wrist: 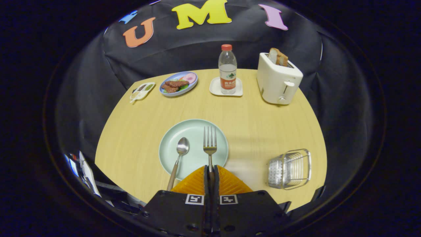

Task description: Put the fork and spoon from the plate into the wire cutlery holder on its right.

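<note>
A pale green plate [194, 131] lies on the round wooden table just ahead of my fingers. A fork [210, 141] lies with its tines pointing away over the plate, and its handle runs back between my fingers. My gripper [210, 168] is shut on the fork's handle, both fingers pressed against it. A spoon [179, 156] with a wooden handle lies on the plate to the left of the fork, its handle reaching over the plate's near rim. The wire cutlery holder [290, 169] stands on the table to the right of the plate and of my fingers.
Across the table stand a white toaster [278, 80] with bread in it, a water bottle [227, 69] on a small white tray, a blue plate of food [178, 84] and a small condiment dish [142, 90]. Bare table lies between plate and holder.
</note>
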### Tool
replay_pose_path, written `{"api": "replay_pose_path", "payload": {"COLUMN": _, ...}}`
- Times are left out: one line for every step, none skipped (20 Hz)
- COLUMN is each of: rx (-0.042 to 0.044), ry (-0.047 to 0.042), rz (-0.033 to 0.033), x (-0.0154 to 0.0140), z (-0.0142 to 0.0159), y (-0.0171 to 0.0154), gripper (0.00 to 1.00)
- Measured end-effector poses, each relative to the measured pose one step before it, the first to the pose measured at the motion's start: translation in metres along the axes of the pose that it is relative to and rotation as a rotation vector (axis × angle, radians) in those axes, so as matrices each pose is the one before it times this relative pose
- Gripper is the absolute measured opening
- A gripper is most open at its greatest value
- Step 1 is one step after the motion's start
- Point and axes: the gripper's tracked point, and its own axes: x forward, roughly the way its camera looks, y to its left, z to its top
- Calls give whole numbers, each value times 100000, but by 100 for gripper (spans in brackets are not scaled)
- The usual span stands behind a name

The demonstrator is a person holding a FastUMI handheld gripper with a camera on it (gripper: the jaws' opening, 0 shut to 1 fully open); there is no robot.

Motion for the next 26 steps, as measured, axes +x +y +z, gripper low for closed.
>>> {"api": "replay_pose_path", "payload": {"rx": 1018, "ry": 602, "rz": -1079, "x": -1308, "z": 298, "y": -1534, "gripper": 3}}
{"api": "replay_pose_path", "payload": {"rx": 997, "ry": 551, "rz": -1326, "x": -1180, "z": 218, "y": -1614, "gripper": 3}}
{"api": "replay_pose_path", "payload": {"rx": 628, "ry": 633, "rz": -1464, "x": -1063, "z": 163, "y": -1712, "gripper": 3}}
{"api": "replay_pose_path", "payload": {"rx": 270, "ry": 681, "rz": -1272, "x": -1019, "z": 27, "y": -1701, "gripper": 2}}
{"api": "replay_pose_path", "payload": {"rx": -319, "ry": 1115, "rz": -1520, "x": -757, "z": -79, "y": -1682, "gripper": 2}}
{"api": "replay_pose_path", "payload": {"rx": -275, "ry": 1646, "rz": -1147, "x": -705, "z": -302, "y": -1602, "gripper": 2}}
{"api": "replay_pose_path", "payload": {"rx": 378, "ry": 1804, "rz": -517, "x": -600, "z": -309, "y": -1302, "gripper": 3}}
{"api": "replay_pose_path", "payload": {"rx": 402, "ry": 2256, "rz": -389, "x": -370, "z": -306, "y": -997, "gripper": 3}}
{"api": "replay_pose_path", "payload": {"rx": -392, "ry": 1419, "rz": -1111, "x": -320, "z": -229, "y": -1201, "gripper": 3}}
{"api": "replay_pose_path", "payload": {"rx": -1111, "ry": 1768, "rz": -1311, "x": -35, "z": -276, "y": -880, "gripper": 3}}
{"api": "replay_pose_path", "payload": {"rx": -1167, "ry": 2195, "rz": -177, "x": -4, "z": -339, "y": -715, "gripper": 3}}
{"api": "replay_pose_path", "payload": {"rx": -25, "ry": 2516, "rz": 319, "x": 121, "z": -401, "y": -234, "gripper": 3}}
{"api": "replay_pose_path", "payload": {"rx": 512, "ry": 2416, "rz": 555, "x": 246, "z": -360, "y": -302, "gripper": 3}}
{"api": "replay_pose_path", "payload": {"rx": 563, "ry": 2992, "rz": 194, "x": 411, "z": -489, "y": -368, "gripper": 3}}
{"api": "replay_pose_path", "payload": {"rx": 144, "ry": 2041, "rz": 792, "x": 367, "z": -279, "y": -74, "gripper": 3}}
{"api": "replay_pose_path", "payload": {"rx": 867, "ry": 2097, "rz": -1, "x": 609, "z": -213, "y": -234, "gripper": 3}}
{"api": "replay_pose_path", "payload": {"rx": 924, "ry": 2040, "rz": -203, "x": 527, "z": -220, "y": -211, "gripper": 3}}
{"api": "replay_pose_path", "payload": {"rx": 553, "ry": 2179, "rz": 415, "x": 419, "z": -262, "y": 7, "gripper": 3}}
{"api": "replay_pose_path", "payload": {"rx": 622, "ry": 1737, "rz": 657, "x": 326, "z": -150, "y": 99, "gripper": 3}}
{"api": "replay_pose_path", "payload": {"rx": 948, "ry": 1437, "rz": 696, "x": 303, "z": -122, "y": 49, "gripper": 3}}
{"api": "replay_pose_path", "payload": {"rx": 393, "ry": 994, "rz": 460, "x": 283, "z": -17, "y": 63, "gripper": 3}}
{"api": "replay_pose_path", "payload": {"rx": -92, "ry": 985, "rz": 13, "x": 340, "z": -114, "y": 15, "gripper": 3}}
{"api": "replay_pose_path", "payload": {"rx": 87, "ry": 918, "rz": -116, "x": 297, "z": 57, "y": -38, "gripper": 3}}
{"api": "replay_pose_path", "payload": {"rx": 535, "ry": 1373, "rz": 47, "x": 266, "z": -216, "y": 95, "gripper": 3}}
{"api": "replay_pose_path", "payload": {"rx": 807, "ry": 981, "rz": 870, "x": 187, "z": -6, "y": 158, "gripper": 3}}
{"api": "replay_pose_path", "payload": {"rx": 1021, "ry": 1066, "rz": 800, "x": 537, "z": -28, "y": 134, "gripper": 5}}
